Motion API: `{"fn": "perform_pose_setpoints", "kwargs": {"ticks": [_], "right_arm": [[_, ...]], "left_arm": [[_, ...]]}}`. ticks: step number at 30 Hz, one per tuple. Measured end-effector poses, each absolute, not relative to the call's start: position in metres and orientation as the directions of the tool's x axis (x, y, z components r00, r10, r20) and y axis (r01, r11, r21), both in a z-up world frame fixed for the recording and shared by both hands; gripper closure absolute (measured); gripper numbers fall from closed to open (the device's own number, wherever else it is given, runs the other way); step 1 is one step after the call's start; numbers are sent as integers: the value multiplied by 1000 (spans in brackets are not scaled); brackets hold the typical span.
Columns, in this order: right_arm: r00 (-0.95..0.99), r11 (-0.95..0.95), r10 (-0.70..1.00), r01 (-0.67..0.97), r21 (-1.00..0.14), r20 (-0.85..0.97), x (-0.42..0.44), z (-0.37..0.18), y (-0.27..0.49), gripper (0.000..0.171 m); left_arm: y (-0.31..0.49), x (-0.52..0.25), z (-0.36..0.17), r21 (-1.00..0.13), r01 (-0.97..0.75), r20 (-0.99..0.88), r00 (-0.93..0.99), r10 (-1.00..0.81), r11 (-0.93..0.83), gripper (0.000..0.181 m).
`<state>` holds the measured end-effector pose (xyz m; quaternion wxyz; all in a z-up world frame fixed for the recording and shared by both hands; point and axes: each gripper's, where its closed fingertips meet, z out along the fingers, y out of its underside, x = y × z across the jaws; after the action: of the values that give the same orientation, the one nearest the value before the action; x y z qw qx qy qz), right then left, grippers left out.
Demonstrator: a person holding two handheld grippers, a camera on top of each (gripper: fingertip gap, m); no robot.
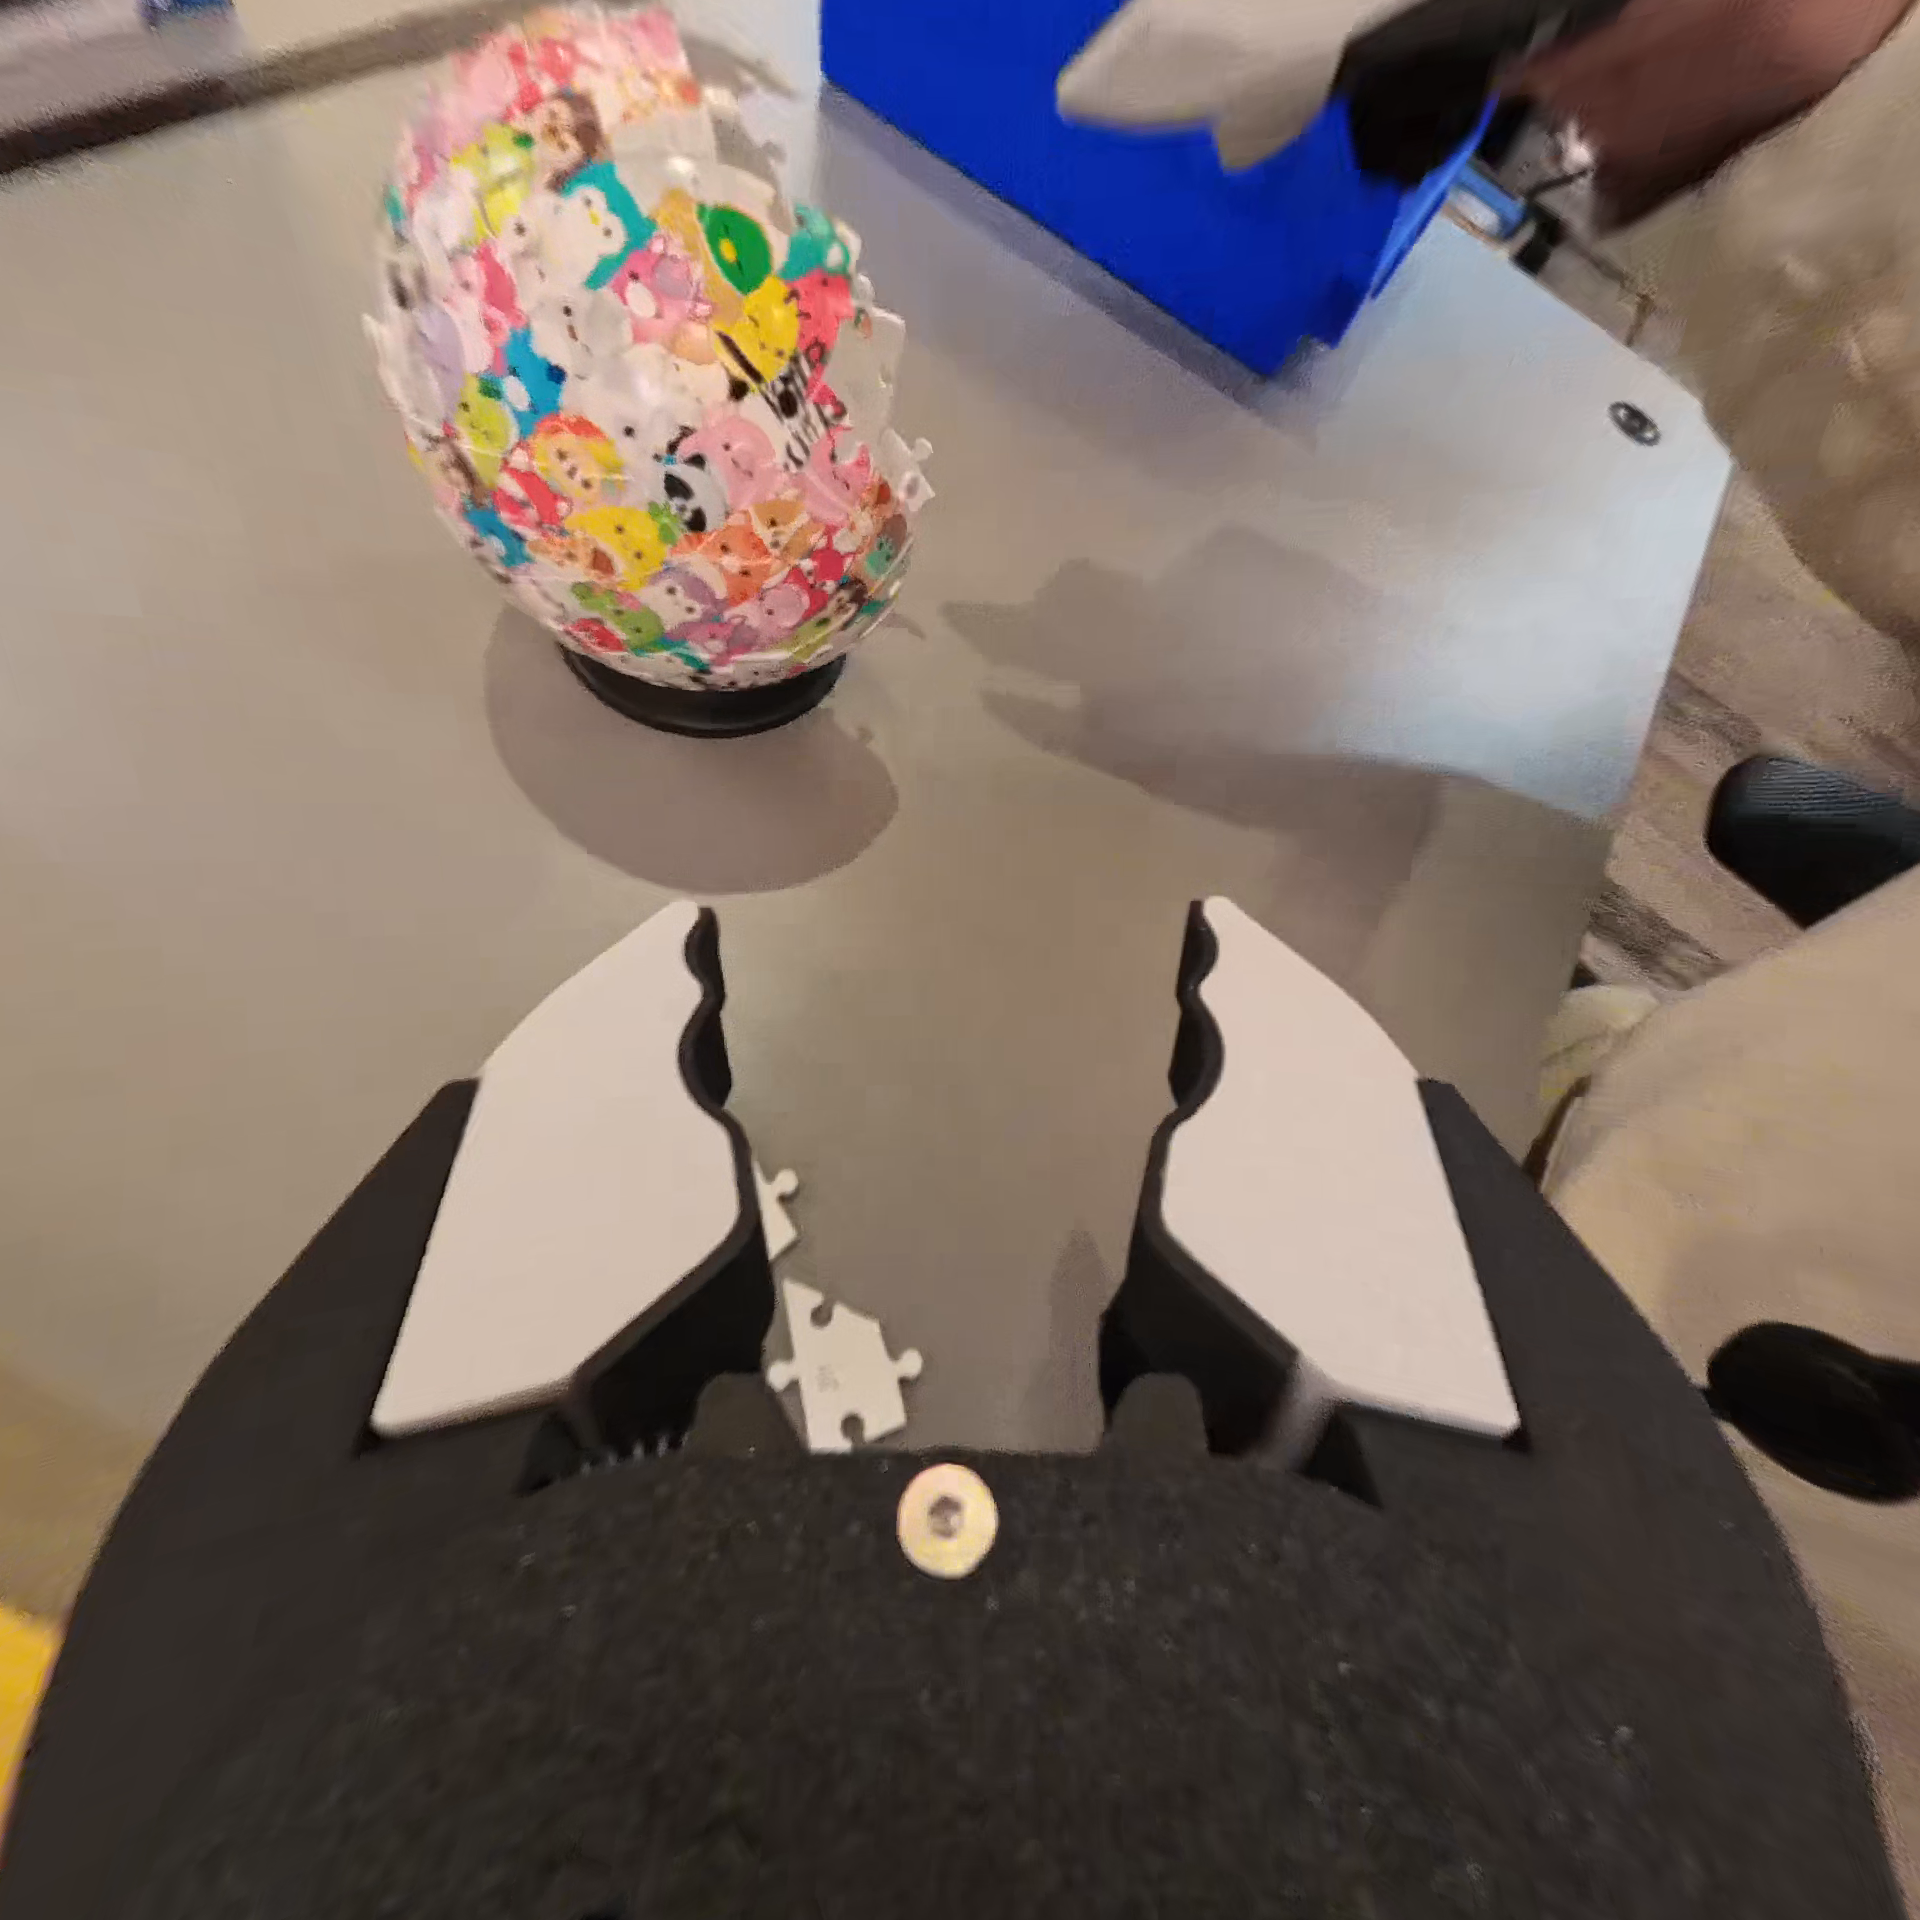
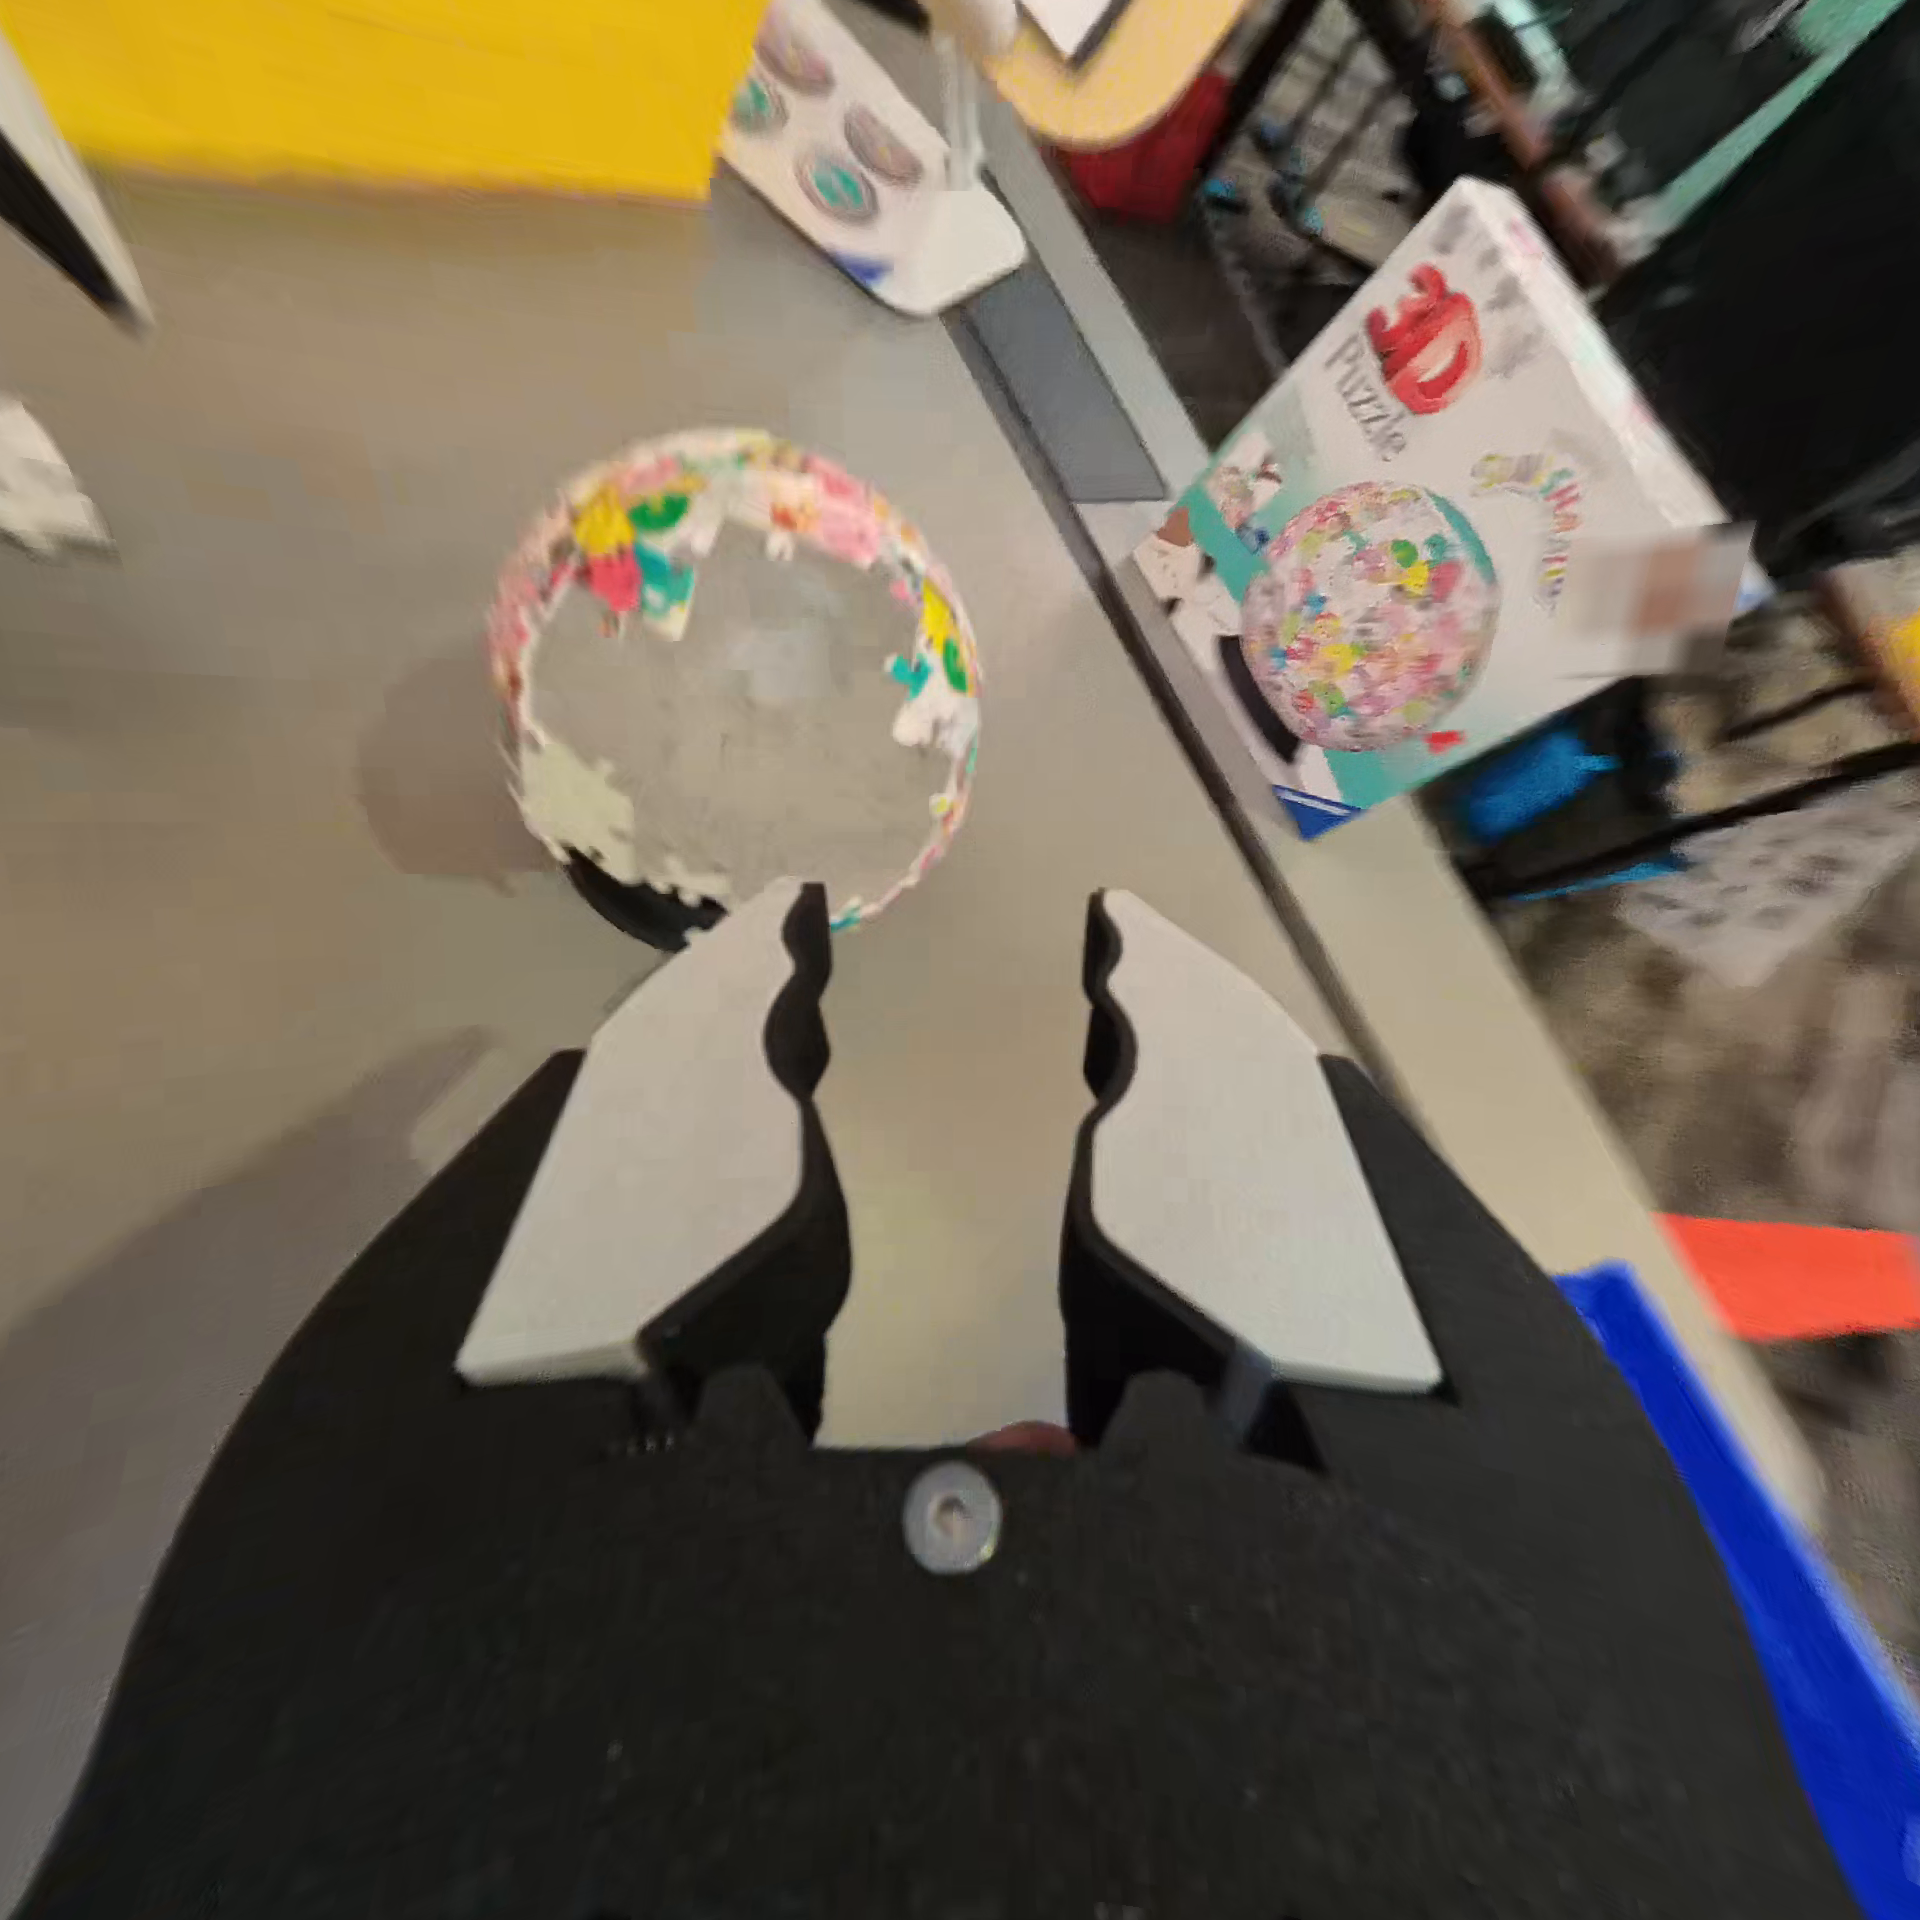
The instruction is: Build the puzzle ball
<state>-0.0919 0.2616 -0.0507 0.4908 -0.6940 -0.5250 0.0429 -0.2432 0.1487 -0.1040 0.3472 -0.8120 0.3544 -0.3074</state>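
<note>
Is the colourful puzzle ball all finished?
No, the right wrist view shows the puzzle ball with a big open hole on one side, and loose white pieces lie on the table.

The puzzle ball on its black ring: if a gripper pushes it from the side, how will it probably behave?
The puzzle ball is a hollow shell, open on one side in the right wrist view, so it probably weighs little and may flex or shed pieces under a firm push. It merely sits on the small black ring, so it could roll off. Its jagged open edge looks the weakest part.
</note>
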Motion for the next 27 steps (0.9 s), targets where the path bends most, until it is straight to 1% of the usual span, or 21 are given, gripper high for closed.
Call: {"fn": "perform_pose_setpoints", "kwargs": {"ticks": [2, 3, 4, 6, 8, 9, 10, 11, 12, 13, 15, 16, 17, 18, 20, 21, 23, 25, 27], "right_arm": [[418, -80, 882, 588, -805, 217, -99, -47, 263, 123], [404, -159, 909, 574, -803, 108, -99, -49, 266, 124], [391, -233, 920, 591, -772, 22, -97, -56, 271, 124], [328, -358, 927, 627, -692, -183, -96, -73, 270, 123], [326, -495, 868, 614, -614, -374, -97, -85, 262, 121], [349, -516, 856, 619, -593, -381, -96, -92, 258, 118], [409, -519, 854, 609, -601, -323, -92, -99, 261, 117], [485, -527, 836, 573, -628, -259, -89, -104, 263, 119], [543, -545, 805, 520, -658, -239, -89, -107, 259, 120], [588, -556, 772, 440, -706, -242, -93, -108, 253, 121], [718, -557, 654, 245, -794, -237, -94, -111, 248, 120], [765, -555, 592, 159, -816, -254, -94, -116, 244, 119], [824, -555, 496, 57, -830, -276, -91, -121, 243, 120], [860, -552, 405, -42, -833, -311, -91, -125, 241, 122], [890, -551, 287, -149, -821, -354, -96, -133, 235, 133], [901, -549, 234, -187, -814, -365, -99, -136, 235, 135], [913, -555, 166, -227, -800, -374, -105, -143, 236, 139], [901, -584, 82, -302, -753, -425, -111, -152, 237, 139], [893, -582, 43, -342, -738, -448, -120, -157, 240, 139]], "left_arm": [[164, -233, -109, -741, -376, 303, 552, -777, -556, 97], [173, -227, -109, -737, -367, 325, 544, -773, -568, 97], [184, -224, -113, -725, -362, 343, 546, -764, -585, 99], [200, -222, -132, -658, -404, 367, 565, -739, -635, 91], [210, -222, -141, -616, -396, 402, 585, -705, -680, 93], [210, -222, -139, -625, -362, 419, 591, -689, -691, 94], [207, -222, -136, -640, -334, 433, 588, -684, -692, 94], [204, -224, -133, -657, -311, 428, 595, -680, -686, 93], [201, -227, -132, -678, -289, 412, 612, -675, -676, 94], [197, -229, -131, -702, -262, 396, 629, -669, -662, 96], [187, -230, -128, -747, -198, 385, 649, -657, -634, 100], [180, -230, -127, -765, -172, 386, 649, -656, -621, 102], [173, -228, -126, -781, -153, 383, 649, -658, -605, 106], [166, -227, -127, -793, -146, 374, 650, -662, -592, 107], [154, -225, -129, -815, -151, 345, 650, -677, -560, 110], [150, -224, -129, -822, -162, 327, 651, -685, -546, 113], [144, -222, -126, -829, -198, 299, 634, -713, -523, 112], [143, -225, -121, -849, -220, 255, 626, -737, -481, 112], [143, -231, -121, -857, -228, 234, 627, -743, -462, 113]]}}
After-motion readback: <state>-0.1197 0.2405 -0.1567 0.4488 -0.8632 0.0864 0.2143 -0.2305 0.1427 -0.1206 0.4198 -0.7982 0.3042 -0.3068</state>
